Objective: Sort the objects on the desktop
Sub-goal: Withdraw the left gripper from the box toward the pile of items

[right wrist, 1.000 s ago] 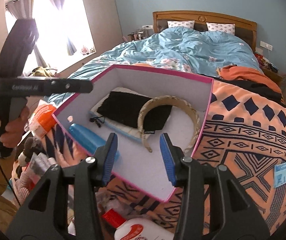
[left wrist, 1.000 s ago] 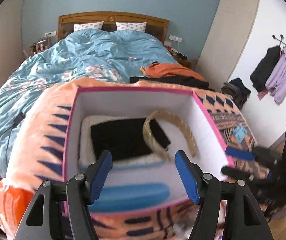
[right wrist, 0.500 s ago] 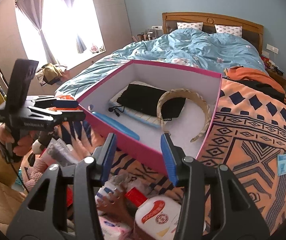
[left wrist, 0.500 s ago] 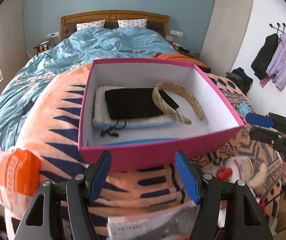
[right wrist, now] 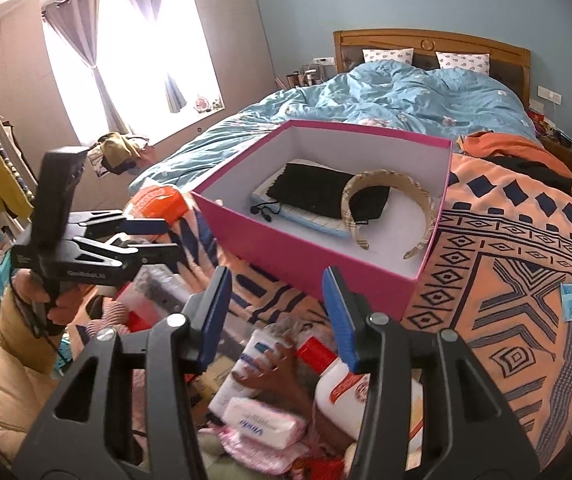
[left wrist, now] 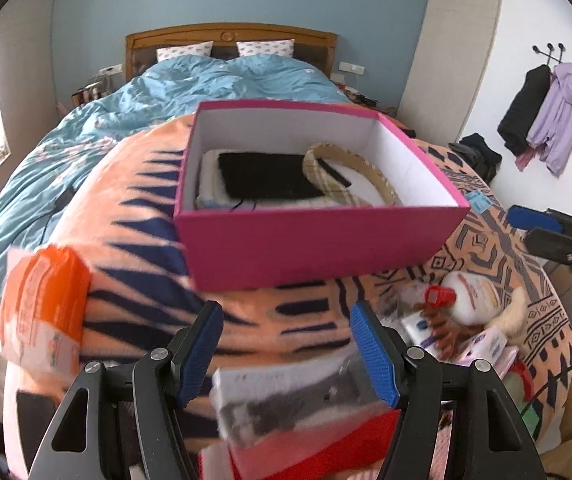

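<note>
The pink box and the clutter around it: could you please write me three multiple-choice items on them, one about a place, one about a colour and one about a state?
1. Where does the headband lie?
A. Inside the pink box
B. On the blue quilt
C. Between the left gripper's fingers

2. What colour is the cap of the white bottle?
A. Green
B. Red
C. Black

3. How does the right gripper stand?
A. Shut on the white bottle
B. Shut on the headband
C. Open, holding nothing

Answers:
1. A: in both views the headband rests on the box's white floor, partly over a black pouch.
2. B: the left wrist view shows a red cap at the bottle's end.
3. C: its blue pads stand apart above the pile, with nothing pressed between them.
</note>
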A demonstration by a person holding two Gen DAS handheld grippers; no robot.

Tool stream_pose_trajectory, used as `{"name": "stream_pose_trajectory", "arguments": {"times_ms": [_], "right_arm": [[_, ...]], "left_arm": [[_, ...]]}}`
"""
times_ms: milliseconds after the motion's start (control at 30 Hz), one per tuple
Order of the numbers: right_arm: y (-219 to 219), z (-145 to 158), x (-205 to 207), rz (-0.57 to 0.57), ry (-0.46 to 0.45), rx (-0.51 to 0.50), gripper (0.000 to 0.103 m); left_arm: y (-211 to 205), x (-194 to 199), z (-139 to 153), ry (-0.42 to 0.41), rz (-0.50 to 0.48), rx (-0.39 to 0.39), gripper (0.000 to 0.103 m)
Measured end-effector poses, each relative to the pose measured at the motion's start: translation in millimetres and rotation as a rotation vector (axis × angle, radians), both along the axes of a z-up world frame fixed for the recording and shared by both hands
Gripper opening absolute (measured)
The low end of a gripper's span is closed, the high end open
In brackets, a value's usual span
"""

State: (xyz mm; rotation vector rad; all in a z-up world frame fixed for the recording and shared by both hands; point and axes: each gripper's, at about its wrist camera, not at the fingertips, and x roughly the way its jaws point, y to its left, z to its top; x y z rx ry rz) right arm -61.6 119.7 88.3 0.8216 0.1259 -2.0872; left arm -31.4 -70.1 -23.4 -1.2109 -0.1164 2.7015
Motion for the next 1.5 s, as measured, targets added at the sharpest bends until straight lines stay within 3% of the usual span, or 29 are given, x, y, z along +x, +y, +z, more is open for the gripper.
{"name": "stream_pose_trajectory", "arguments": {"times_ms": [200, 433, 633, 967, 1067, 1233, 1500], "right_arm": [[-3, -11, 24, 0.042, -0.038, 0.009, 0.051], [-37, -56, 47, 0.142, -0.156, 0.074, 0.051], [-54, -84, 44, 0.123, -0.232, 0.112, 0.051], [-57, -81, 47, 0.129, -0.258, 0.133, 0.047], [-61, -81, 52, 0.187, -0.289, 0.147, 0.04], [-66, -84, 71, 0.309, -0.318, 0.218, 0.04], [-85, -101, 62, 0.286, -0.37, 0.275, 0.04]], "left_arm": [[-11, 24, -10, -0.023, 0.014, 0.006, 0.068], [-20, 44, -27, -0.072, 0.011, 0.012, 0.068], [-22, 55, -46, -0.121, -0.003, 0.031, 0.068], [-40, 67, -55, -0.159, 0.005, 0.046, 0.07], [-46, 71, -61, -0.196, -0.013, 0.08, 0.071], [-44, 77, -76, -0.26, -0.056, 0.082, 0.072], [-42, 80, -75, -0.273, -0.091, 0.098, 0.073]]}}
